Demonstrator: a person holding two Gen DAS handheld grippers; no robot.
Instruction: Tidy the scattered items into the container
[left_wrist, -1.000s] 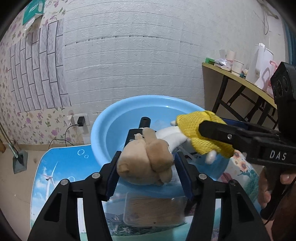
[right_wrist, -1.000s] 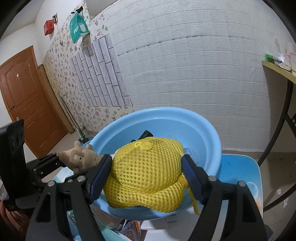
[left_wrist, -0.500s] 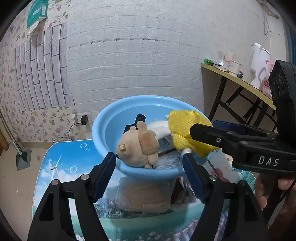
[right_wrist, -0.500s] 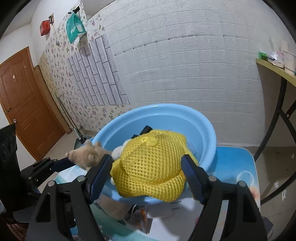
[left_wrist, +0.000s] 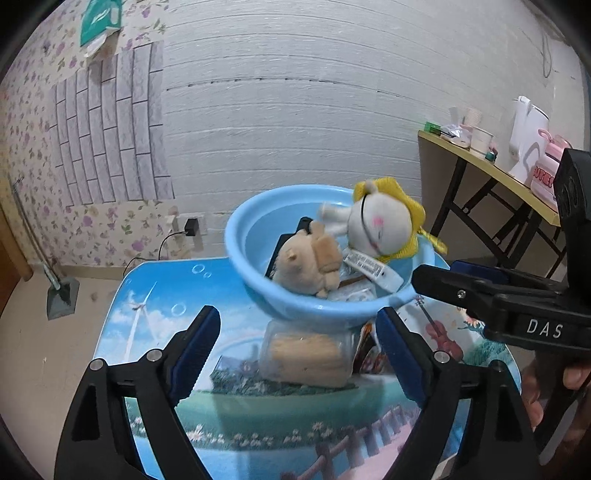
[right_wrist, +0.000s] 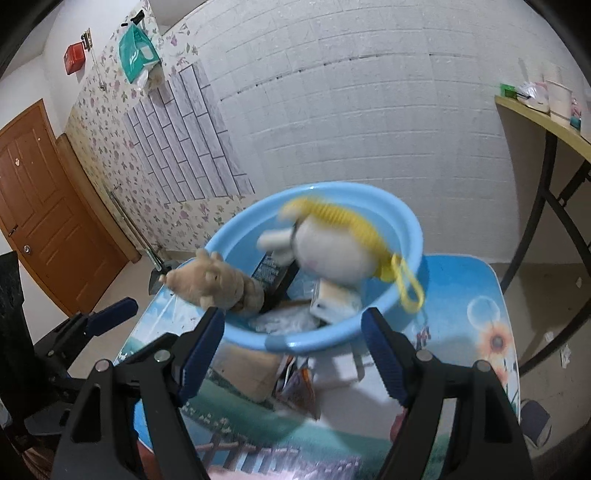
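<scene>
- Blue basin (left_wrist: 295, 314) sits on the picture-printed table (left_wrist: 177, 317), toward its far side, perched on a clear plastic box (left_wrist: 306, 354) and some packets.
- Tan plush (left_wrist: 306, 266) lies inside the basin against its left wall — head over the rim in the right wrist view (right_wrist: 207, 282).
- White plush with yellow mesh hat (left_wrist: 380, 225) at the basin's far right rim; blurred in the right wrist view (right_wrist: 332, 251), so contact cannot be told.
- Dark flat item (right_wrist: 273, 273) and white wrappers under the toys.
- Left gripper (left_wrist: 295, 347): jaws wide, nothing between them, near side of the basin.
- Right gripper (right_wrist: 291, 347): jaws wide, nothing held — just short of the rim.
</scene>
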